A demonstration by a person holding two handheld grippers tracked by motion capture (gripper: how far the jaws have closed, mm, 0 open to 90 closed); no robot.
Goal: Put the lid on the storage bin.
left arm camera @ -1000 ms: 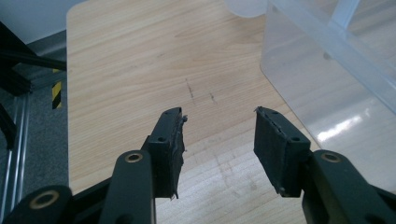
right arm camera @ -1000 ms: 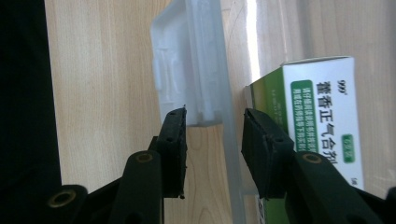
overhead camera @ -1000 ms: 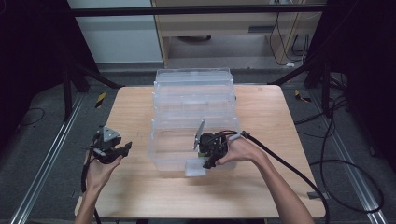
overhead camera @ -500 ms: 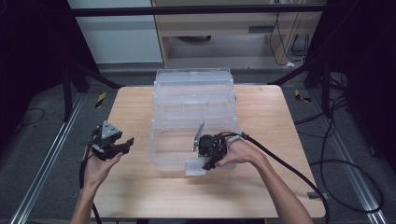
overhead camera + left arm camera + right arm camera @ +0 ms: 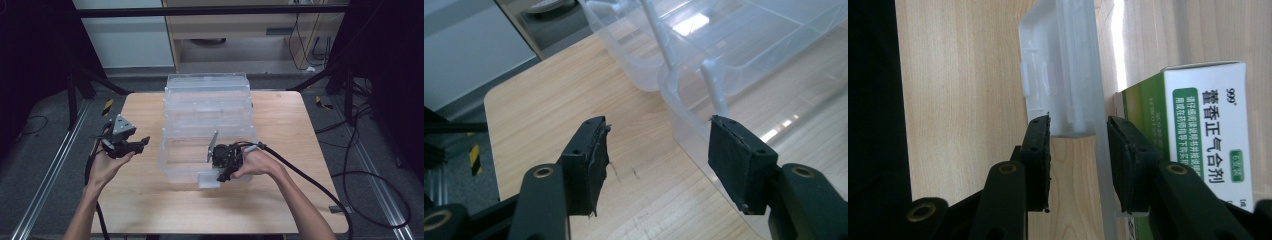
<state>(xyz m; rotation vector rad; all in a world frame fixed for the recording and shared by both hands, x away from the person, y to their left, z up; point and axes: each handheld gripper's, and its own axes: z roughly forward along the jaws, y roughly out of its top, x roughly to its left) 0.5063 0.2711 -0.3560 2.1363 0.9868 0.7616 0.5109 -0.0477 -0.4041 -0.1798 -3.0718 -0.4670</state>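
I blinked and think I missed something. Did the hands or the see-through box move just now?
The left gripper moved a little toward the clear box, drifting up the table and nearer its side, jaws open and holding nothing. The right gripper stayed at the box's front latch flap, jaws on either side of it. The box and the wooden table didn't move.

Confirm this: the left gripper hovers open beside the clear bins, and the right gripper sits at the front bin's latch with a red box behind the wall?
Not quite: the box is green and white, as the right gripper view shows. The rest stands.
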